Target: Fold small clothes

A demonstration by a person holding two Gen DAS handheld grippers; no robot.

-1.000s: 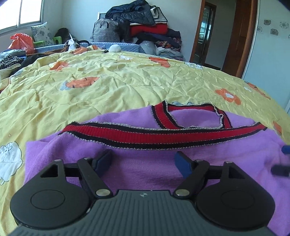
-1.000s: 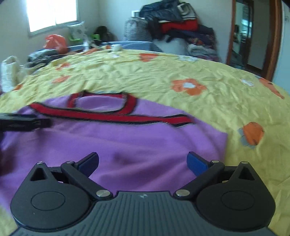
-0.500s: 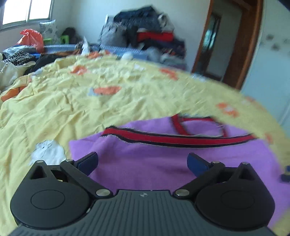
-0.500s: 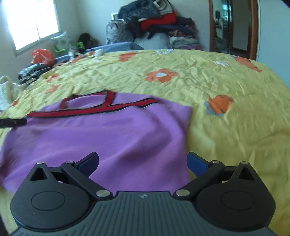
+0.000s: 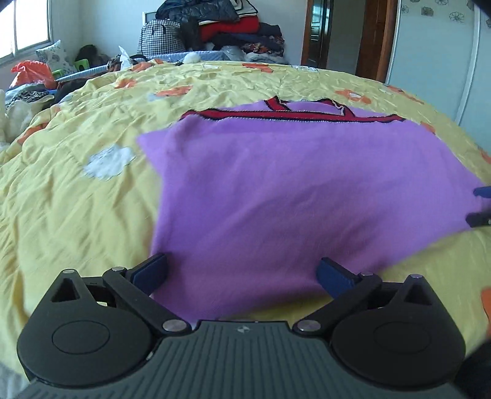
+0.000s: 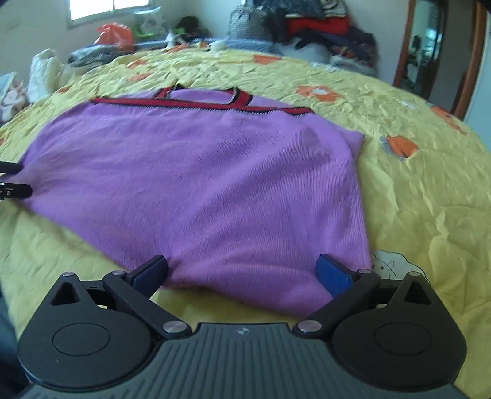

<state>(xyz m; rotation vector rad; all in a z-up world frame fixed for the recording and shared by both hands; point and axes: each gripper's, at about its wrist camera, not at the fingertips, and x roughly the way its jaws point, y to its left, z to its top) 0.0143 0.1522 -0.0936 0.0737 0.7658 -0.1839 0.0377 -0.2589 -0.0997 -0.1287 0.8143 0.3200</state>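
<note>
A small purple knit garment [image 5: 291, 190] with a red and black trimmed top edge lies flat on the yellow bedspread [image 5: 76, 199]; it also shows in the right wrist view [image 6: 199, 190]. My left gripper [image 5: 242, 271] is open and empty over the garment's near left bottom edge. My right gripper [image 6: 242, 270] is open and empty over the near right bottom edge. The right gripper's fingertips [image 5: 481, 205] show at the right border of the left wrist view, and the left gripper's fingertips [image 6: 12, 179] at the left border of the right wrist view.
The bedspread [image 6: 429, 184] has orange flower prints. A pile of clothes and a checked bag [image 5: 214, 27] stand at the far end of the bed. Bags and an orange sack [image 5: 30, 73] lie at the far left. A wooden door [image 5: 374, 33] is at the back right.
Both grippers have pulled back toward me from the garment's upper part to its near bottom edge. Both stayed open. The garment has not moved.
</note>
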